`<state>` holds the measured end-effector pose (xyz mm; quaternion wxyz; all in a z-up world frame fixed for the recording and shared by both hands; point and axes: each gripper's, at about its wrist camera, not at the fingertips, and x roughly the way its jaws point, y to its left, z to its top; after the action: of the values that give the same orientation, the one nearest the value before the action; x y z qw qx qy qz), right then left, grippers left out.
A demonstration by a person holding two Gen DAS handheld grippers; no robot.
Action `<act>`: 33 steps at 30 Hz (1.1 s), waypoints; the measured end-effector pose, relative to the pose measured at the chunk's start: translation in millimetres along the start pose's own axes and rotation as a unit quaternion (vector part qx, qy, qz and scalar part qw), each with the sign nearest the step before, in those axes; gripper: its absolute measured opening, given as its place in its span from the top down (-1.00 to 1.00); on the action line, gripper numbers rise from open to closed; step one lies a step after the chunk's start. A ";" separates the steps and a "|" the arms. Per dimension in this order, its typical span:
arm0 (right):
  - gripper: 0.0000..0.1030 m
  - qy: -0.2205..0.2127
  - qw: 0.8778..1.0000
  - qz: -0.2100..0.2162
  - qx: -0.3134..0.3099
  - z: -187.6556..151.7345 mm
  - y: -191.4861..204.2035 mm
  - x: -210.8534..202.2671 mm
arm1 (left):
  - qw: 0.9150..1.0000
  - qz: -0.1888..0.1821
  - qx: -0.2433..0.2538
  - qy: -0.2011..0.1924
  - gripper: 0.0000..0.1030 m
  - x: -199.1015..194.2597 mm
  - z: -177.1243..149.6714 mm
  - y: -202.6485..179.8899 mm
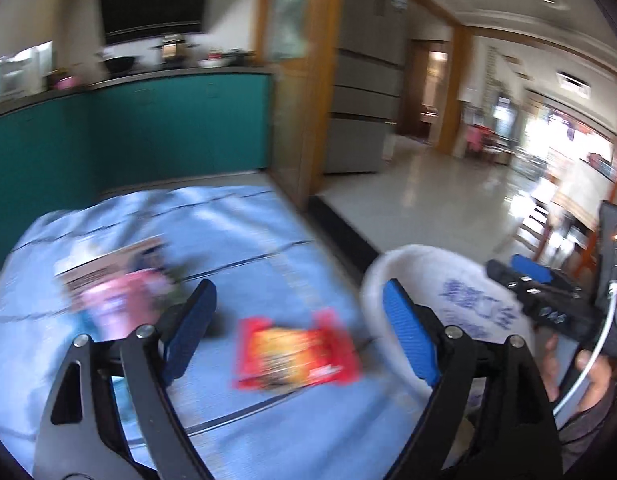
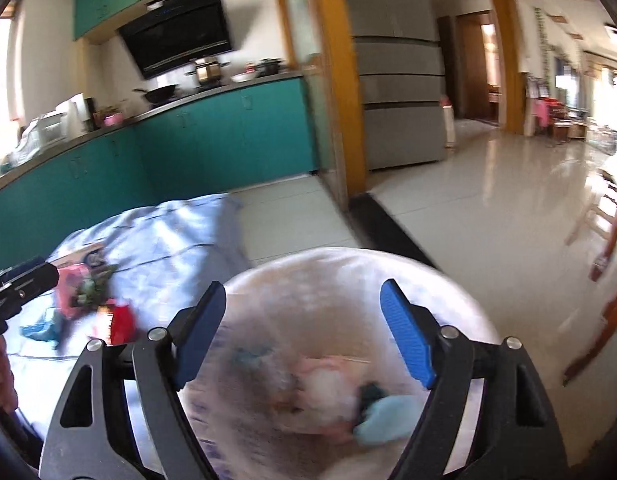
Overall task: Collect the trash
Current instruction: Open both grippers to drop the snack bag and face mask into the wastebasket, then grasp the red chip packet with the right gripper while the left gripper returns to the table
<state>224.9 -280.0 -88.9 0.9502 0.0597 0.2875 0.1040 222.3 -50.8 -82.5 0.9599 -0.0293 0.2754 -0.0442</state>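
Observation:
A red snack wrapper lies on the light blue cloth, between the fingers of my open, empty left gripper. Pink and blue wrappers lie further left on the cloth. A white trash bin stands at the cloth's right edge. In the right wrist view my open right gripper hovers over the bin, which holds several pieces of trash. The red wrapper and pink wrappers show at left.
Teal kitchen cabinets run behind the cloth. A wooden door frame and grey fridge stand to the right. Shiny tiled floor extends right toward chairs.

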 end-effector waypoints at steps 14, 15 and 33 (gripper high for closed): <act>-0.76 0.125 0.971 0.120 -0.166 -12.7 150.4 76.5 | 0.986 0.145 -0.069 0.046 -0.68 -68.8 -37.7 124.7; -0.76 0.134 0.968 0.123 -0.172 -15.3 154.9 80.4 | 0.985 0.147 -0.071 0.047 -0.68 -71.6 -38.6 128.3; -0.76 0.188 0.916 0.227 -0.270 -52.2 203.5 64.1 | 0.984 0.154 -0.078 0.043 -0.68 -75.6 -42.1 137.2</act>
<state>214.7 -64.6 -131.1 0.8093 -0.1564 0.4004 0.4004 145.6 91.9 -89.4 0.9372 -0.0594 0.3203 0.1244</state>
